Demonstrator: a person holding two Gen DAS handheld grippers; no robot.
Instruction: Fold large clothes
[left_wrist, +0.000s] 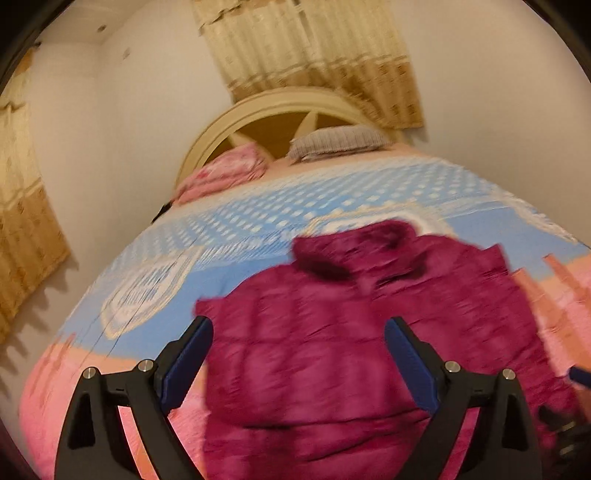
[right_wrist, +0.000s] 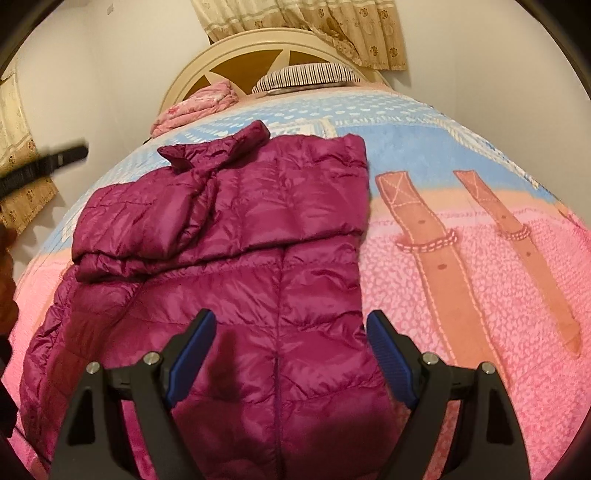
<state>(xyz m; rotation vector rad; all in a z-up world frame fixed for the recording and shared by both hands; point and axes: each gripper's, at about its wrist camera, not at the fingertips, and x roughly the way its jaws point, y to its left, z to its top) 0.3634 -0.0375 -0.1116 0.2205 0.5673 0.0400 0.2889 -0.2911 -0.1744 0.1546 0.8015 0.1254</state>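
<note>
The magenta quilted jacket (right_wrist: 229, 266) lies flat on the bed (right_wrist: 480, 280), on the half nearer the foot edge and toward the bed's left side. One sleeve (right_wrist: 155, 225) is folded across the upper body of the jacket, and the collar (right_wrist: 218, 147) points toward the headboard (right_wrist: 258, 55). The lower hem reaches toward the foot edge, below both grippers.

The right gripper (right_wrist: 291, 332) hovers above the lower part of the jacket with its blue-padded fingers (right_wrist: 192, 354) spread apart; nothing is held between them. Whether the fingers touch the fabric cannot be told.

The left gripper (left_wrist: 299, 350) is likewise spread wide over the jacket (left_wrist: 332, 350), with nothing between its fingers. The left wrist view is motion-blurred, so fabric detail there is unclear.

The bed carries a printed bedspread (left_wrist: 258, 206), blue with white dots toward the head, pink toward the foot, with two tan strap motifs (right_wrist: 432, 251) to the right of the jacket. At the head edge, a striped pillow (right_wrist: 306, 74) lies beside a folded pink blanket (right_wrist: 199, 107). Patterned curtains (right_wrist: 306, 26) hang behind the headboard.
</note>
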